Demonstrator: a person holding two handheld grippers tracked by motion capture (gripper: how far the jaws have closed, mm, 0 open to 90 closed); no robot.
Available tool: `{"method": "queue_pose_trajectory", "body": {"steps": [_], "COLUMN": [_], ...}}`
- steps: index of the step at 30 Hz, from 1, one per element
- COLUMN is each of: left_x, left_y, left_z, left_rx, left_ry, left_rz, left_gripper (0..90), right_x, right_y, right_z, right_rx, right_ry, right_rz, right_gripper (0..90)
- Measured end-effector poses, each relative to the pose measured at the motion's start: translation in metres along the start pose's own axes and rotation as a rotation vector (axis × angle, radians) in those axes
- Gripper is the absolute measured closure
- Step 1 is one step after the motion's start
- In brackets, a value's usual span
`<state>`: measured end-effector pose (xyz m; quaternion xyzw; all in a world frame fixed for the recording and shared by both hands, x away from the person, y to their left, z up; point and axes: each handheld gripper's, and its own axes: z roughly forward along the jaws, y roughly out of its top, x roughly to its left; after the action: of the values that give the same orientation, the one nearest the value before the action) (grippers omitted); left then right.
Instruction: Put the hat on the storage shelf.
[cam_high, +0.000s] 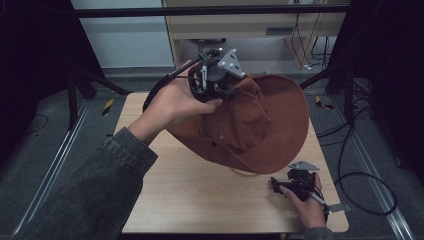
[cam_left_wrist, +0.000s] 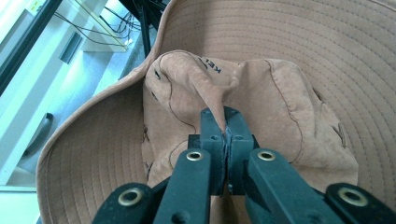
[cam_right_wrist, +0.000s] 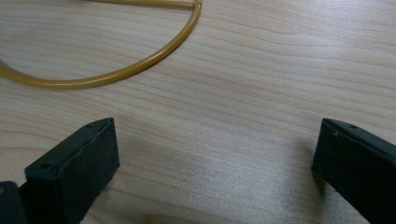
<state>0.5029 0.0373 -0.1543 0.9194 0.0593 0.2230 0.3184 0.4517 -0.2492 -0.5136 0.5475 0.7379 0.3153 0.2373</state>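
The left hand-held gripper (cam_high: 220, 82) is raised above the far part of the wooden surface (cam_high: 200, 200), its jaws pinched tight on a fold of the crown of a brown wide-brimmed hat (cam_high: 260, 120). In the left gripper view the pinched cloth stands up as a ridge between the closed jaws of that hand-held gripper (cam_left_wrist: 226, 135), with the stitched brim of the hat (cam_left_wrist: 299, 51) spreading behind it. The hat hangs tilted from that grip — its lower brim edge near or on the surface; I cannot tell which. A yellowish cord (cam_right_wrist: 116, 72) lies curved on the surface just below the hat. The right hand-held gripper (cam_high: 292, 185) rests low on the surface beside the hat's near edge, its jaws spread wide over bare wood (cam_right_wrist: 219, 140) — holding nothing.
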Motion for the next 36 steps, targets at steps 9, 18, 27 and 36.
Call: {"method": "queue_pose_trajectory", "body": {"steps": [9, 18, 27, 36], "left_x": [0.001, -0.001, 0.001, 0.008], "left_y": [0.007, 0.011, 0.019, 0.023], "left_z": [0.012, 0.024, 0.032, 0.046], "left_rx": [0.002, 0.003, 0.008, 0.008], "left_ry": [-0.006, -0.009, -0.008, -0.014], "left_rz": [0.003, 0.009, 0.012, -0.004], "left_gripper": [88.4, 88.4, 88.4, 88.3], "right_x": [0.000, 0.000, 0.000, -0.001], "right_y": [0.000, 0.000, 0.000, 0.000], "right_z": [0.000, 0.000, 0.000, 0.000], "right_rx": [0.000, 0.000, -0.001, -0.001], "right_ry": [0.001, 0.001, 0.004, 0.006], "right_rz": [0.001, 0.002, 0.000, -0.001], "right_gripper": [0.4, 0.5, 0.6, 0.7]}}
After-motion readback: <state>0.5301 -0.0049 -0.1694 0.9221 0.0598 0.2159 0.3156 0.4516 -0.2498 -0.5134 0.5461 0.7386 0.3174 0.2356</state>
